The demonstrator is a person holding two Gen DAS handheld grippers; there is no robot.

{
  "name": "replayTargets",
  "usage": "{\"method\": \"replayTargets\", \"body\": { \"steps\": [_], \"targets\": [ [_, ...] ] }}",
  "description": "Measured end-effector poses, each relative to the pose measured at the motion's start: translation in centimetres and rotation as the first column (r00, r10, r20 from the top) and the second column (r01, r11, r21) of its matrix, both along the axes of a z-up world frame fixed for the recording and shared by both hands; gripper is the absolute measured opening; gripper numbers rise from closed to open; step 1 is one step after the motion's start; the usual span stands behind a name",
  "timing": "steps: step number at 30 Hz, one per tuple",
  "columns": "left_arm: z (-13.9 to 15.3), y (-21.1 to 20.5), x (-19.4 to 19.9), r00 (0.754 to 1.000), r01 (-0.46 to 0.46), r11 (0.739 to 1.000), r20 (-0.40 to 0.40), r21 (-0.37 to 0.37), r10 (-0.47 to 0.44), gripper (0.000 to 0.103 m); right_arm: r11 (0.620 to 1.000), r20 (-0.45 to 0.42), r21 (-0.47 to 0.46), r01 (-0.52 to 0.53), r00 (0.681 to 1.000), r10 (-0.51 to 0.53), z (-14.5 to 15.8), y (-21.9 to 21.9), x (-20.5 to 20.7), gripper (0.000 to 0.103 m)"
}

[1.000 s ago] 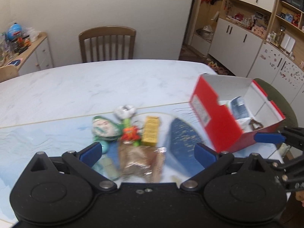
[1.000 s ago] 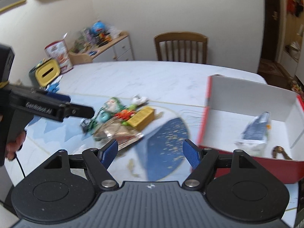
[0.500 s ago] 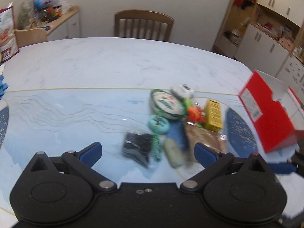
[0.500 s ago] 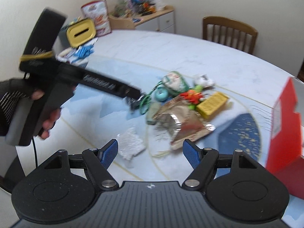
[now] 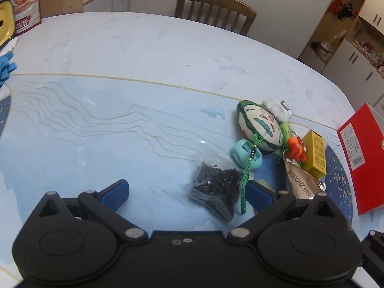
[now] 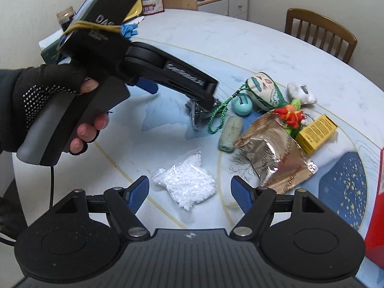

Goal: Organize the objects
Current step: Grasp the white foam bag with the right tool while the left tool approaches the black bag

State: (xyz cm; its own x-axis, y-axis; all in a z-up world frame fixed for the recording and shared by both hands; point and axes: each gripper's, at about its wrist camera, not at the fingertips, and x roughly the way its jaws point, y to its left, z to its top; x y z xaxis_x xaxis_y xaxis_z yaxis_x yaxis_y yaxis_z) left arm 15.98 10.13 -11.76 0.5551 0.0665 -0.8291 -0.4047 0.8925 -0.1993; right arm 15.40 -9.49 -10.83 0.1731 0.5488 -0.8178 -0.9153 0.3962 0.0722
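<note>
Several loose items remain on the desk [image 5: 120,48]: beside the red box [image 5: 362,158], foil pouch [image 6: 276,153], white-pellet bag [image 6: 187,187], dark-contents bag [image 5: 216,184]. Left claw [image 5: 187,189] and right claw [image 6: 189,192] both spread, empty. Sorting appears largely unfinished.

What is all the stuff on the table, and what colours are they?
Table: one, white and pale blue.
Bag of dark bits: one, black, between the left gripper's fingers.
Bag of white beads: one, white, before the right gripper.
Round clip: one, teal, mid pile.
Stuffed pouch: one, cream and green, behind the clip.
Foil packet: one, gold, beside the yellow box.
Yellow box: one, yellow.
Red box: one, red, table's right edge.
Chair: one, brown, far side.
Left gripper: open.
Right gripper: open.
</note>
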Motion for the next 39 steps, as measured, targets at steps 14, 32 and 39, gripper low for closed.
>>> {"method": "replayTargets", "body": {
  "steps": [14, 32, 39],
  "targets": [
    [-0.1, -0.6, 0.9, 0.995, 0.096, 0.995, 0.024, -0.017, -0.096, 0.052, 0.997, 0.029, -0.066, -0.036, 0.999, 0.038, -2.6, 1.8, -0.2, 0.061],
    [3.0, -1.9, -1.8, 0.994, 0.096, 0.995, 0.049, -0.025, -0.094, 0.031, 0.998, 0.045, 0.046, 0.032, 0.998, -0.034, -0.4, -1.6, 0.4, 0.033],
    [6.7, -5.1, -1.6, 0.988, 0.129, 0.988, 0.101, -0.080, -0.121, 0.031, 0.981, 0.039, 0.134, 0.138, 0.989, -0.144, 3.4, -6.2, 2.1, 0.033]
  ]
}}
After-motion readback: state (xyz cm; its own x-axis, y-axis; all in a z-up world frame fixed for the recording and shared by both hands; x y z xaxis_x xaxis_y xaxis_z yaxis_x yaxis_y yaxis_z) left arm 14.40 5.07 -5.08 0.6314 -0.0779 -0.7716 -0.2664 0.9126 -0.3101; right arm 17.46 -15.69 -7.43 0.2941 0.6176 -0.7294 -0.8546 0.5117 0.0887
